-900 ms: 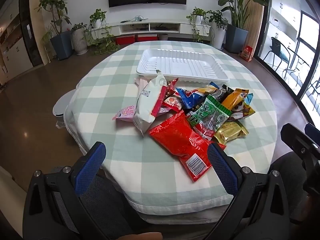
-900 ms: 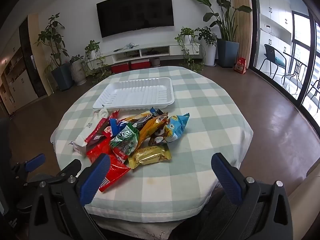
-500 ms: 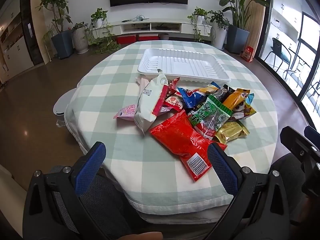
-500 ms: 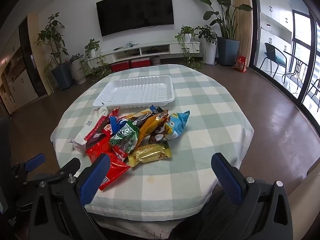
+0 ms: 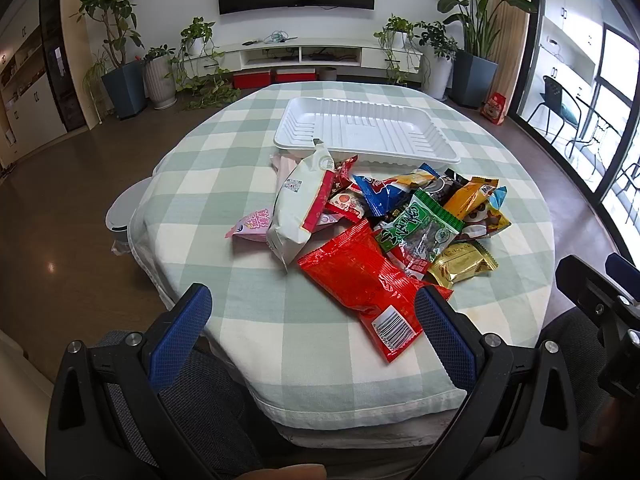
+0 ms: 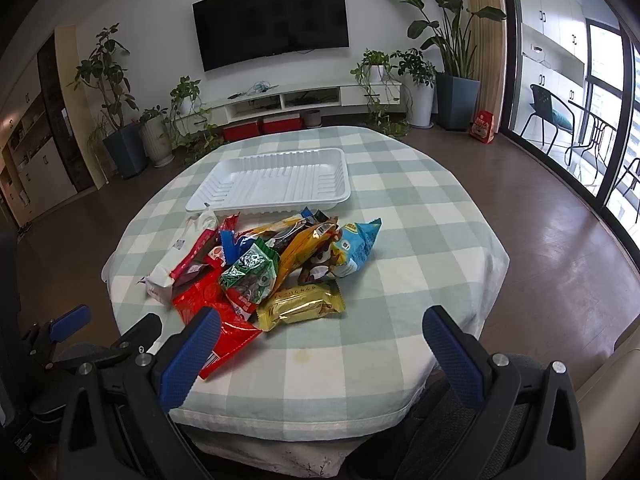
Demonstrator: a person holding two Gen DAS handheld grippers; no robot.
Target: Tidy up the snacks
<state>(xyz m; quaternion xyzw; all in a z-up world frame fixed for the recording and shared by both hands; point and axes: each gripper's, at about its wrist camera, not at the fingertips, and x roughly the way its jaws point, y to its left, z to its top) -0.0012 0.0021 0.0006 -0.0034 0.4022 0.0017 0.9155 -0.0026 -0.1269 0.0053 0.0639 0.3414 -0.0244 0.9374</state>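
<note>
Crept a little closer to the table since the earlier frames, with the pile looming slightly larger in both views; nothing on the cloth shifted. Nearest, held short of the table edge and tilted downward: left gripper point(image 5: 312, 332) with jaws spread wide and empty, right gripper point(image 6: 318, 346) likewise wide and empty. Just beyond, lay the snack pile point(image 5: 372, 220) on the checked tablecloth point(image 5: 208, 184), heaped and overlapping, at about twelve o'clock from the left gripper and eleven o'clock from the right. At the pile's near edge, the red bag point(image 5: 368, 284), barcode end toward six o'clock, overlapped by the green packet point(image 5: 420, 228); the gold packet point(image 6: 302, 306) at the red bag's three o'clock; the tall white packet point(image 5: 300, 200) at ten o'clock, leaning across a pink one. Farther, at twelve o'clock of the pile, sat the white tray point(image 6: 276, 182), empty, its near rim touched or nearly touched by the white packet's tip. Beyond that, plants and a wall-mounted television point(image 6: 272, 20). Likely trouble: tugging the red bag from beneath its neighbours, dragging them along or scattering them; slick film slipping from the pads; bunching the loose cloth with a low approach.
</note>
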